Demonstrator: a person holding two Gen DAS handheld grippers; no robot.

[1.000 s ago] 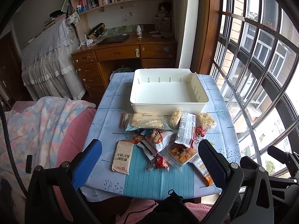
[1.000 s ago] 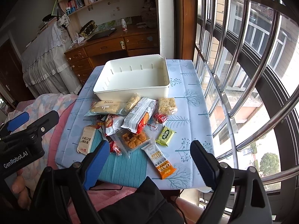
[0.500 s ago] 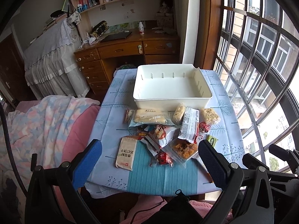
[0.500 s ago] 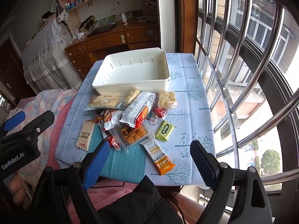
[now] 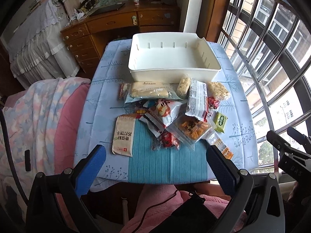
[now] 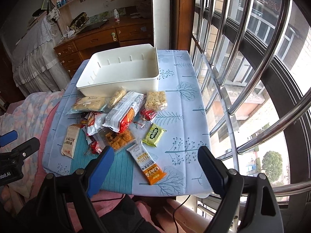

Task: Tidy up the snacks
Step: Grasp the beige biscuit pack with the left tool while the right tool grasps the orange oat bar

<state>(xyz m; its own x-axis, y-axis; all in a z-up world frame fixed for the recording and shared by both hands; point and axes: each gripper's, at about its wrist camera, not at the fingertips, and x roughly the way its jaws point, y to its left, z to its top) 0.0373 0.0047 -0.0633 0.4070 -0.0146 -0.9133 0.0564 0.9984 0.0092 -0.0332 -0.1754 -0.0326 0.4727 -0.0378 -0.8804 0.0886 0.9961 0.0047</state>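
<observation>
Both grippers tilt steeply down over the table's near edge, jaws wide apart and holding nothing. The left gripper (image 5: 155,167) hangs above the striped cloth — the snack pile (image 5: 171,114) lies at 12 o'clock beyond its fingertips, the white bin (image 5: 173,75) farther at 12. The right gripper (image 6: 155,163) frames the orange oat bar (image 6: 149,165) between its fingers, not touching. Against a second ago, both views sit lower and nearer the snacks.

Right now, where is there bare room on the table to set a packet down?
Bare cloth lies between the snack pile and the window rail, and on the striped strip at the near edge. The white bin is empty. The middle is crowded.
</observation>
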